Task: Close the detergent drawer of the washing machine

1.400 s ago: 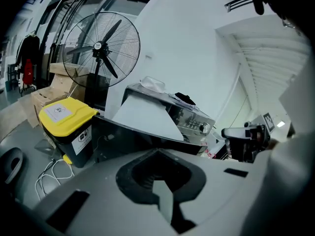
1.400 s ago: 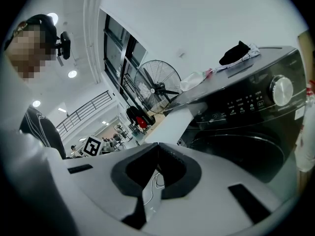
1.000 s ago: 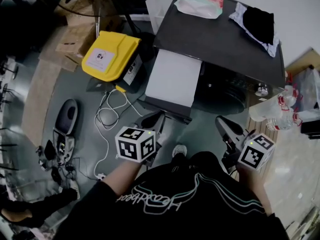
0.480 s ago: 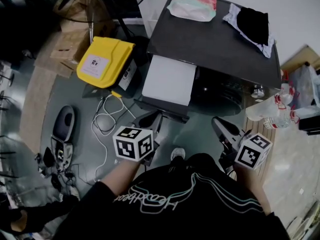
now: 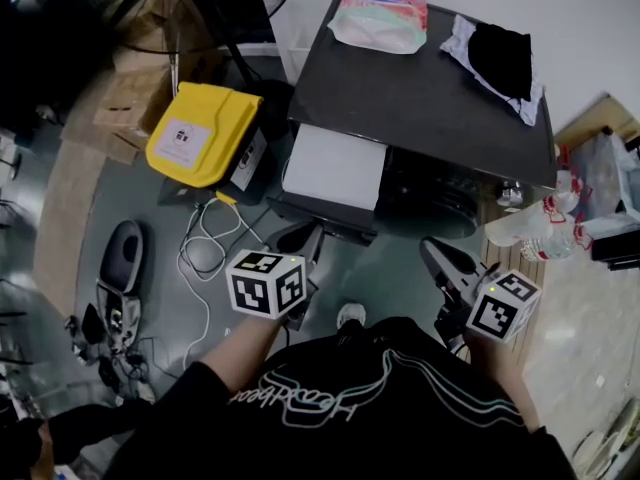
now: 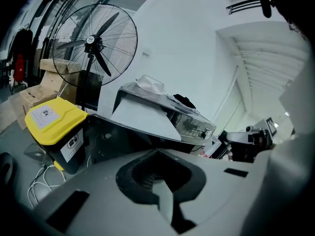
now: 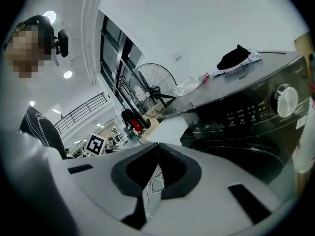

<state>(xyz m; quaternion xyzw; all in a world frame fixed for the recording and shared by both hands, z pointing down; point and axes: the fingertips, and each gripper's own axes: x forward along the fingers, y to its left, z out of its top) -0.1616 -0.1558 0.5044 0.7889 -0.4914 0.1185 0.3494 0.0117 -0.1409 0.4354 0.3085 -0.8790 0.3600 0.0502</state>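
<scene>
Detergent drawer (image 5: 333,168), pale grey, flat-topped, stands pulled out at the left end of the dark washing machine's (image 5: 430,88) front, long axis running from the panel toward the person; left gripper (image 5: 300,240) and right gripper (image 5: 441,255) both pressed together, empty, apart from it.

The person stands facing the washing machine (image 5: 430,98), both forearms bent and held low, short of its front. The left gripper (image 5: 302,236) points toward the machine's left front corner, its jaws pressed together with nothing between them. The right gripper (image 5: 435,251) hangs before the machine's right front, angled inward toward it, its jaws likewise closed and empty. Neither gripper touches the machine.
</scene>
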